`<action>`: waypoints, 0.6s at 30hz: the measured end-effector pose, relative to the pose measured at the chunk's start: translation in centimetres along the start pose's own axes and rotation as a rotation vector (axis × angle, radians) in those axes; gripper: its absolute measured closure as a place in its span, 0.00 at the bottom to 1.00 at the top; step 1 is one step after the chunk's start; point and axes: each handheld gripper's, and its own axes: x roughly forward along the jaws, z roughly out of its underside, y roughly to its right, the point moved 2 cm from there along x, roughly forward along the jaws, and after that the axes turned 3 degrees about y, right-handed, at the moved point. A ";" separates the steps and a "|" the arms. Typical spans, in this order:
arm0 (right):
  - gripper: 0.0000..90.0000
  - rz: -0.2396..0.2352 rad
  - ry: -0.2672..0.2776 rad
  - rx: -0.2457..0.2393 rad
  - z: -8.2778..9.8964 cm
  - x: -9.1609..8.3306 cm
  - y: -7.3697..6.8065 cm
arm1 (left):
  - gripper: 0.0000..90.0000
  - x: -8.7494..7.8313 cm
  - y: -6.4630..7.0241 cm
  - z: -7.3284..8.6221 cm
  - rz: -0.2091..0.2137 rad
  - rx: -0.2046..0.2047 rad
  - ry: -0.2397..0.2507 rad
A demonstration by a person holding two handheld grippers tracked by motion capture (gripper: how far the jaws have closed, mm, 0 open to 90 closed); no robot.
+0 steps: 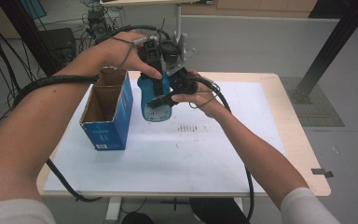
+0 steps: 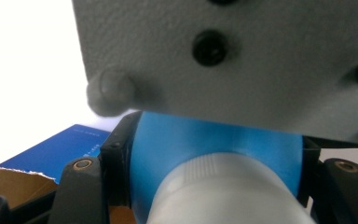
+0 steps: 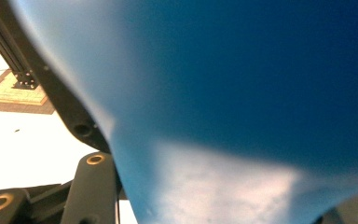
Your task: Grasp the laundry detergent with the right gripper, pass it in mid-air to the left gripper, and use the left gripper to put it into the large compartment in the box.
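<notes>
An open blue cardboard box [image 1: 107, 114] stands upright on the white sheet [image 1: 177, 154] that covers the pale wooden table [image 1: 303, 154], toward the table's left side. Its top flaps are torn back and its brown inside shows. In the left gripper view a corner of this box sits low at the left, behind the black jaw. A patch of small dark marks [image 1: 189, 127] lies on the sheet just right of the middle. Cables and equipment lie on the grey floor beyond the table, and a black frame post rises at the far right.

The blue bottle [image 1: 154, 105] is held up above the sheet, just right of the box and apart from it. Its long axis runs roughly up and down, and its wide base hangs lowest, near the sheet; whether the base touches the sheet cannot be told. Its upper end is hidden among the two grippers and the person's hands.

The left gripper [image 1: 156, 58] comes down on the bottle's upper part from above. Its jaws are closed on the blue body, one on each flank, with a white ribbed cap [image 2: 223, 186] nearest the camera in the left gripper view. A grey plate blocks the top of that view. The right gripper [image 1: 168, 98] reaches in from the right, and its jaws are clamped on the bottle's side.
</notes>
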 end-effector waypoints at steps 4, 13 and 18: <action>0.49 -0.003 0.001 0.002 0.0 0.0 0.0 | 0.41 0.0 0.0 0.0 0.003 0.002 -0.007; 0.49 0.002 0.005 -0.001 0.0 0.1 0.1 | 0.42 -0.1 0.0 0.1 -0.011 0.004 -0.005; 0.49 -0.003 0.003 0.005 0.0 0.1 0.1 | 0.42 0.0 -0.1 0.0 -0.004 -0.001 -0.004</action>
